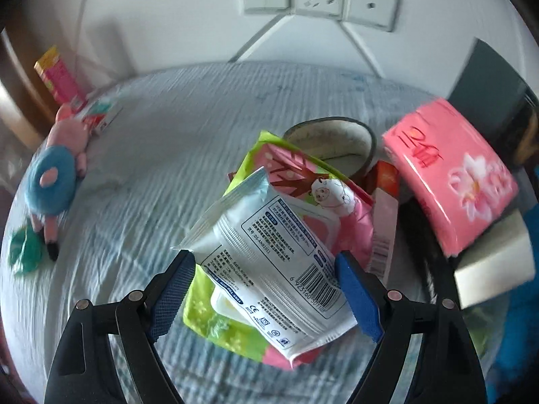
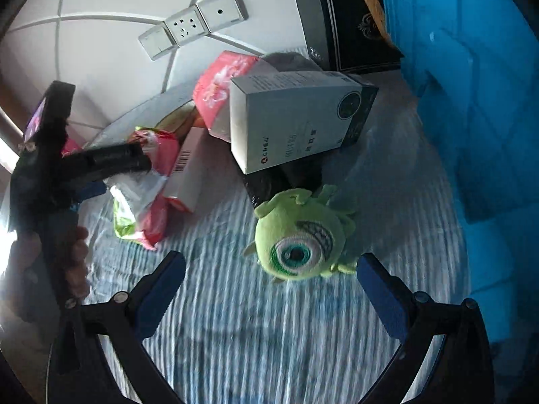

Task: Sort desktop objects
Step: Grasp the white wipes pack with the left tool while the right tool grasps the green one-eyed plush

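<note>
Our left gripper (image 1: 266,262) is spread around the white wipes pack (image 1: 269,262), which lies on top of the green-and-pink pack (image 1: 286,175); both blue pads sit at its edges (whether they actually press it, we cannot tell). Our right gripper (image 2: 271,271) gapes wide and holds nothing. The green one-eyed plush (image 2: 299,239) lies between its fingertips, just in front of the grey box (image 2: 296,118).
</note>
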